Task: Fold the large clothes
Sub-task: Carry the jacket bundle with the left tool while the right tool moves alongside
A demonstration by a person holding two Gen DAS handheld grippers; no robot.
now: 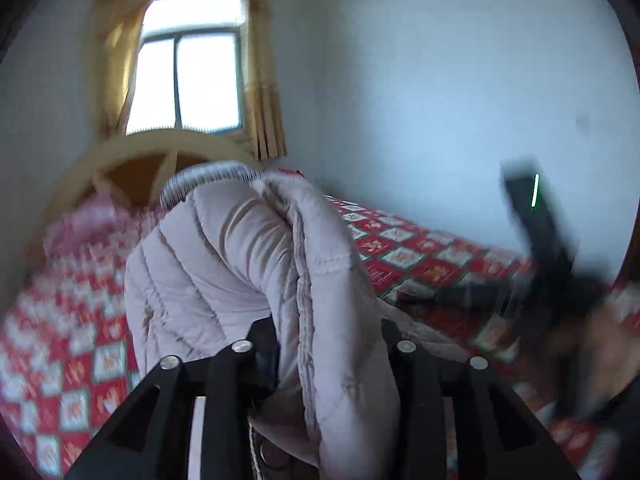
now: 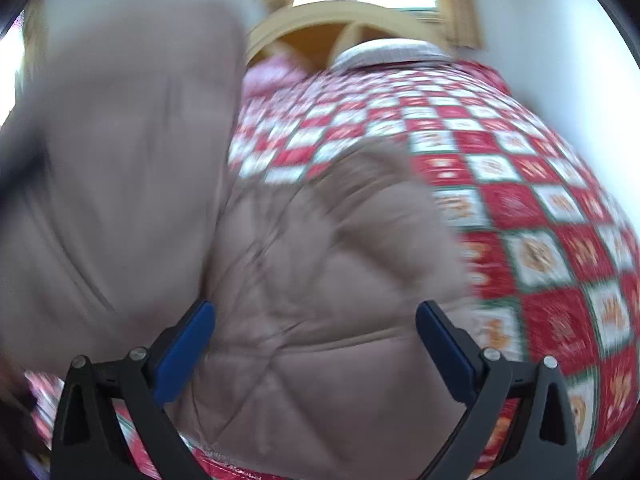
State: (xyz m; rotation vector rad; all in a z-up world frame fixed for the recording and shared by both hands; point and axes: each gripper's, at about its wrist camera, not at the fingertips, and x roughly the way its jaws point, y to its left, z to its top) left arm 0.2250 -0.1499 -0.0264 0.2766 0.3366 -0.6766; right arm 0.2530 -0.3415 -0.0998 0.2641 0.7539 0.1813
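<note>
A pale pink quilted puffer jacket (image 1: pixel 224 248) bulges up from between the black fingers of my left gripper (image 1: pixel 325 330), which is shut on a thick fold of it above the bed. In the right wrist view the jacket (image 2: pixel 320 248) lies partly on the quilt, and its left part (image 2: pixel 120 160) is lifted into a tall blurred mass. My right gripper (image 2: pixel 315 314) hangs just over the lying part, open wide, its blue pads (image 2: pixel 188 344) apart from the fabric. From the left wrist view the right gripper (image 1: pixel 552 248) is a dark blur at the right.
The bed carries a red and white checked quilt (image 2: pixel 520 200). A curved wooden headboard (image 1: pixel 132 160) and a pink pillow (image 1: pixel 88 220) stand at its far end. Behind them is a window (image 1: pixel 192 80) with yellow curtains, and a white wall (image 1: pixel 440 80) runs along the bed's right side.
</note>
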